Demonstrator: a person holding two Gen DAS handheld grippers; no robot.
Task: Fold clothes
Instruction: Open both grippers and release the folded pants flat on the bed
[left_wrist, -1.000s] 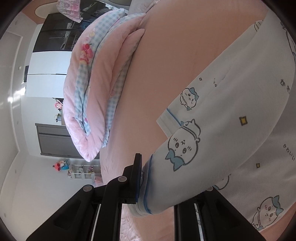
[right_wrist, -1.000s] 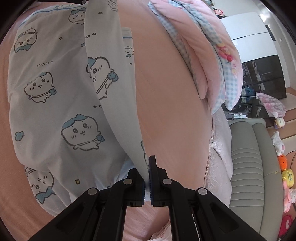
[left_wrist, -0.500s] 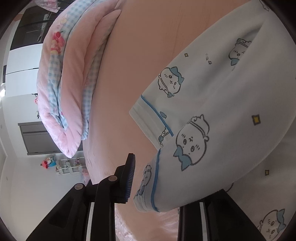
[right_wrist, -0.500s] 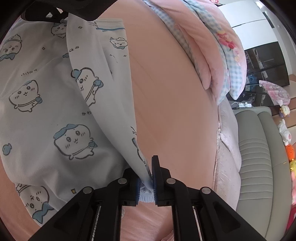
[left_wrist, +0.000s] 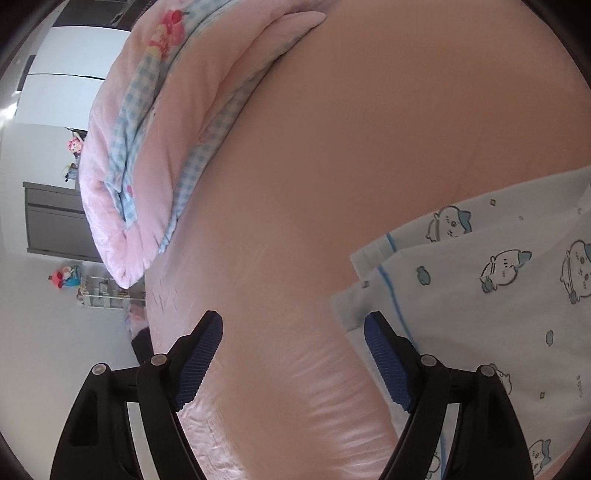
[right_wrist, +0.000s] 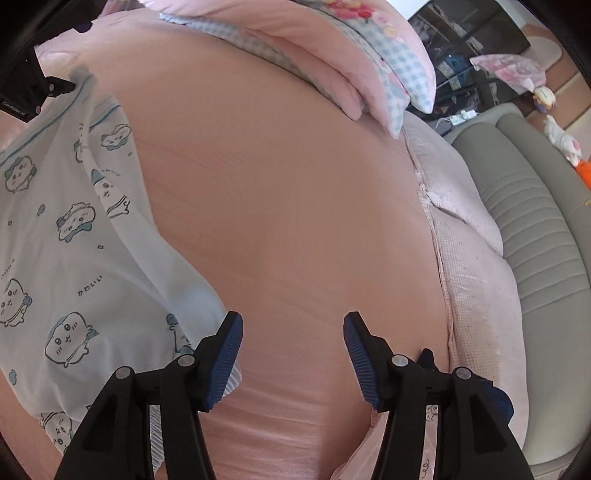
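A white garment (left_wrist: 491, 306) printed with blue cartoon animals lies on a pink bed sheet (left_wrist: 351, 155). In the left wrist view its blue-trimmed edge sits beside the right finger, and my left gripper (left_wrist: 293, 332) has its jaws opening over bare sheet with nothing between them. In the right wrist view the same garment (right_wrist: 70, 240) spreads at the left, its edge next to the left finger. My right gripper (right_wrist: 293, 332) is likewise opening, with only pink sheet between its blue pads. The other gripper's black body (right_wrist: 26, 92) shows at the upper left.
A folded pink and blue-checked quilt (left_wrist: 155, 155) lies at the head of the bed, seen also as the quilt (right_wrist: 351, 55) in the right view. A grey padded bench (right_wrist: 535, 229) with plush toys (right_wrist: 561, 140) runs along the bed's right side. A grey cabinet (left_wrist: 55, 221) stands by the white wall.
Both grippers let go of the garment edge, opened wide and drew back from it. The fabric dropped flat onto the sheet, and both views swung toward bare bed.
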